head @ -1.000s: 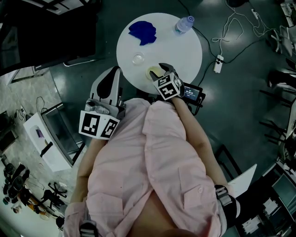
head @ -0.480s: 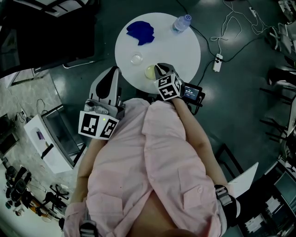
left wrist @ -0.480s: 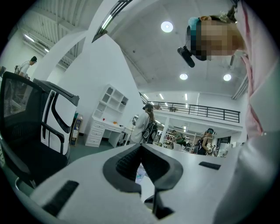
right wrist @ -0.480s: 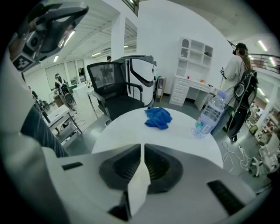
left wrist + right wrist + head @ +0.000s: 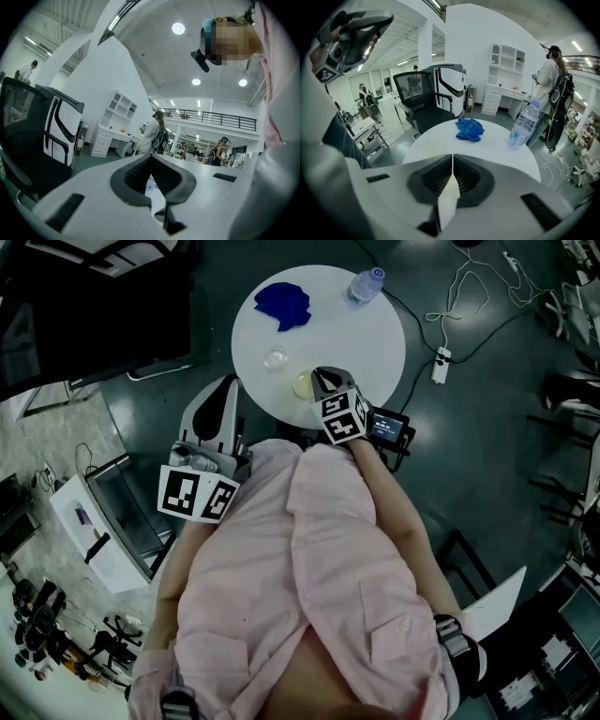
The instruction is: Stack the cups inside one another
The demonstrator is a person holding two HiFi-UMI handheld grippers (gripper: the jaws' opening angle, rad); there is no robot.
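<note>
Head view is taken from above the person, aimed steeply down. The round table (image 5: 375, 329) is seen well below, at top centre.

Right gripper view is taken along the right gripper (image 5: 322, 379), tilted down, close over the tabletop and faced at the blue cloth (image 5: 283, 304) and water bottle (image 5: 365, 285). All three are shared with the head view.

Left gripper view is taken along the left gripper (image 5: 228, 390), held level beside the table and faced out into the room.

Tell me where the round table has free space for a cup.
The right side of the table is bare, between the bottle and the right gripper. The left is crowded: blue cloth, clear cup, pinched pale cup.
</note>
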